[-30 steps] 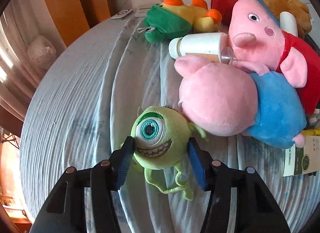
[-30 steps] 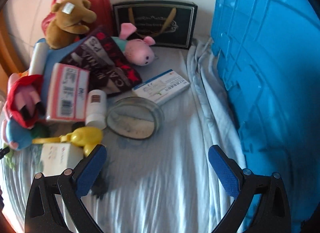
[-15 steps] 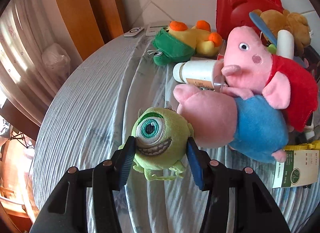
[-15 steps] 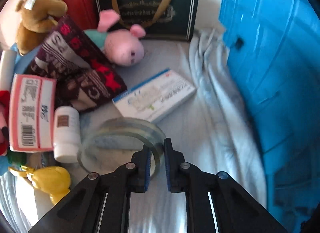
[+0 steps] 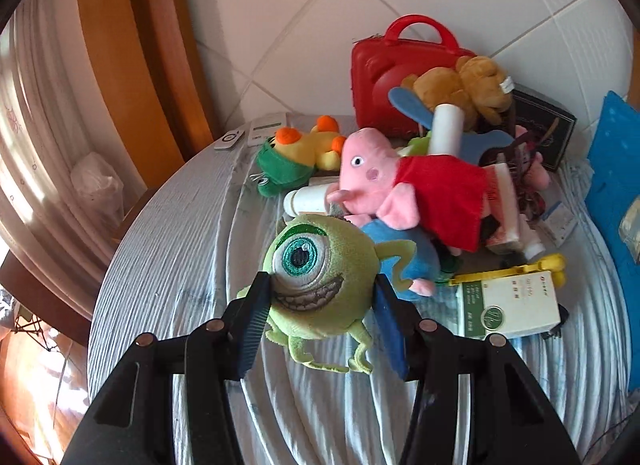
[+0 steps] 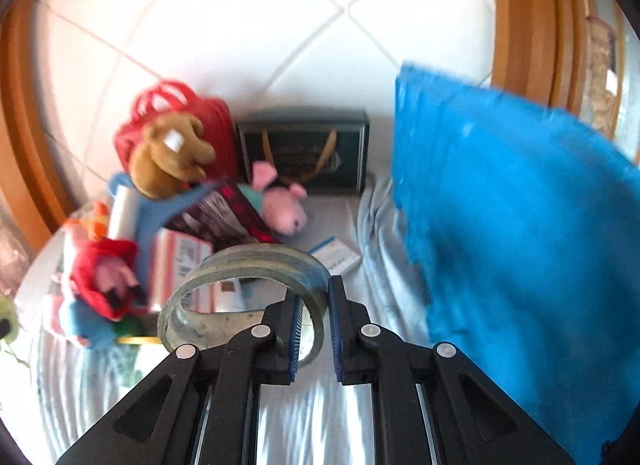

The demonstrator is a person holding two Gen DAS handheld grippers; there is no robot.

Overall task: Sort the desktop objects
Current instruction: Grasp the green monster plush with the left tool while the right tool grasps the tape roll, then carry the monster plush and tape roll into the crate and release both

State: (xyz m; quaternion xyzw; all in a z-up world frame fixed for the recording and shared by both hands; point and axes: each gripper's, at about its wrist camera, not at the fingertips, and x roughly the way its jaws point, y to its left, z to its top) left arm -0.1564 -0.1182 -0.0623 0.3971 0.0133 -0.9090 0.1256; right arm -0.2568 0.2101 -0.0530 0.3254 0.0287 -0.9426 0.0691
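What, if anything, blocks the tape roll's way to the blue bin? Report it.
Nothing visible does. The right gripper holds the tape roll above the cloth, and only bare cloth lies between it and the blue bin.

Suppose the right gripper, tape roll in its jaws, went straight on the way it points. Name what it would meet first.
Probably the small white-and-blue box lying on the cloth just beyond the tape roll held by the right gripper; depth is unclear.
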